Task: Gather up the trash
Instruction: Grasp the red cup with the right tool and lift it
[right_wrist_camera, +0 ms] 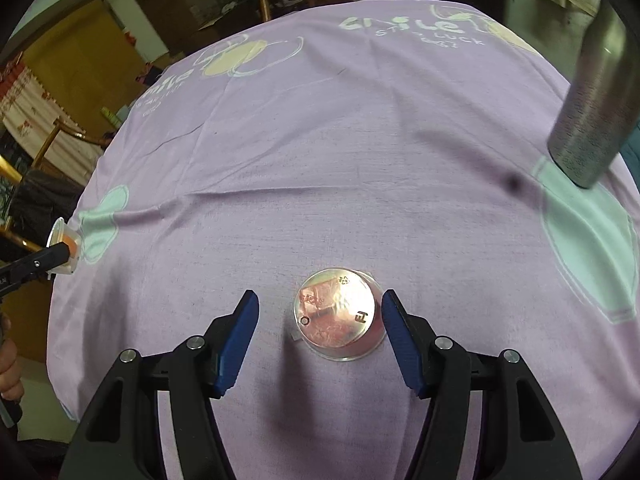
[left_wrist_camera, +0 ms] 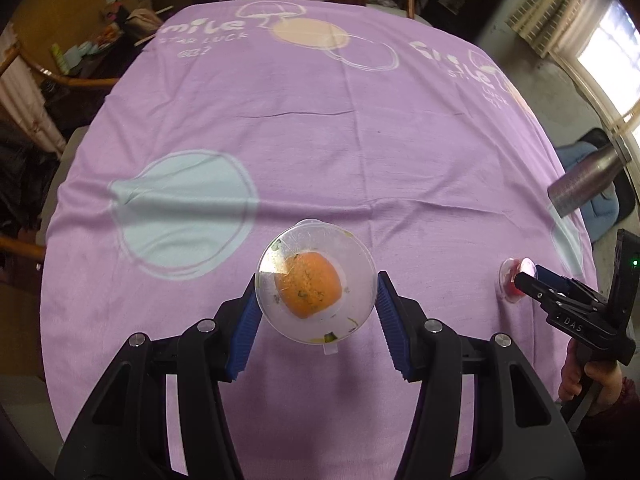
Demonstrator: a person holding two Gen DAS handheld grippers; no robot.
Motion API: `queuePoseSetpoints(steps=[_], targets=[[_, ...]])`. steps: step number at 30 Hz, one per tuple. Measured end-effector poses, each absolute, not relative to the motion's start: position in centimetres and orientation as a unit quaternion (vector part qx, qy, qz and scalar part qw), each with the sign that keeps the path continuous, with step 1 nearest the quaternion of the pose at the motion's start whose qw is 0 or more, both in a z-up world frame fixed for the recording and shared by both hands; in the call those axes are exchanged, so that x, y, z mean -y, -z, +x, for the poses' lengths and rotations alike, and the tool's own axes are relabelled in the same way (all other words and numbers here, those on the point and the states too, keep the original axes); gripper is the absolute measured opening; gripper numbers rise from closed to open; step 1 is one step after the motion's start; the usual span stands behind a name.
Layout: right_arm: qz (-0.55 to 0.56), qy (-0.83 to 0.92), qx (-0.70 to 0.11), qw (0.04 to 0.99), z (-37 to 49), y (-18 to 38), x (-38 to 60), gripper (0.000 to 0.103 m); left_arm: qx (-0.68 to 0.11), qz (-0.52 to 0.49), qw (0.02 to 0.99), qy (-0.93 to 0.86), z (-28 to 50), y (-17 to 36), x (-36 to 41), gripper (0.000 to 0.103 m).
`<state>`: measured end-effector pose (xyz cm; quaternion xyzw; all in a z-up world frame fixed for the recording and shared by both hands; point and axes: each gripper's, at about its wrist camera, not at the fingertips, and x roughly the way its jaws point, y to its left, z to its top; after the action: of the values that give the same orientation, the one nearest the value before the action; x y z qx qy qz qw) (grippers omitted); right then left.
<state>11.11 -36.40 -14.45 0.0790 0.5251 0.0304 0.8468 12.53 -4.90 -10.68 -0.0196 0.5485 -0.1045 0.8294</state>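
Two tools: left tool [left_wrist_camera: 316, 304] grips orange-sauce cup [left_wrist_camera: 316, 286]; right tool [right_wrist_camera: 320, 320] straddles upturned cup [right_wrist_camera: 336, 312].

Two small clear plastic cups are in view: one cup with orange residue [left_wrist_camera: 316, 288] and one upside-down cup with red residue [right_wrist_camera: 338, 314]. One metal bottle [right_wrist_camera: 588, 120] stands at the far right edge. One purple cloth [left_wrist_camera: 320, 140] covers the one surface. Two tongs show, the left tongs [left_wrist_camera: 316, 320] and the right tongs [right_wrist_camera: 320, 334], each with two blue pads. At least two wooden chairs show past the far edge; the dim clutter further back cannot be counted.
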Motion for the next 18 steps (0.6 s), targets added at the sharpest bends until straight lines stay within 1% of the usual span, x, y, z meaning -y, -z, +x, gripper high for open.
queuePoseSetpoints(steps=[4, 5, 7, 9, 12, 18], targets=[[0.058, -0.029, -0.542, 0.838, 11.7, 15.6, 36.3, 0.065, -0.548, -0.039, 0.832, 0.075, 10.9, 10.4, 3.5, 0.055], [0.051, -0.027, -0.543, 0.838, 11.7, 15.8, 36.4, 0.054, -0.548, -0.043, 0.832, 0.068, 10.5, 10.5, 3.2, 0.055], [0.052, -0.05, -0.527, 0.846, 11.5, 15.2, 36.3, 0.053, -0.549, -0.052, 0.832, 0.058, 9.7, 10.4, 2.5, 0.055], [0.031, -0.071, -0.495, 0.865, 11.1, 13.2, 35.3, 0.053, -0.549, -0.057, 0.833, 0.046, 9.0, 10.4, 1.8, 0.055], [0.023, -0.093, -0.467, 0.879, 10.7, 11.1, 34.1, 0.053, -0.543, -0.066, 0.836, 0.036, 8.2, 10.0, 0.6, 0.055], [0.046, -0.126, -0.459, 0.878, 11.0, 9.7, 31.2, 0.053, -0.518, -0.083, 0.851, 0.013, 6.3, 8.0, -3.1, 0.055]])
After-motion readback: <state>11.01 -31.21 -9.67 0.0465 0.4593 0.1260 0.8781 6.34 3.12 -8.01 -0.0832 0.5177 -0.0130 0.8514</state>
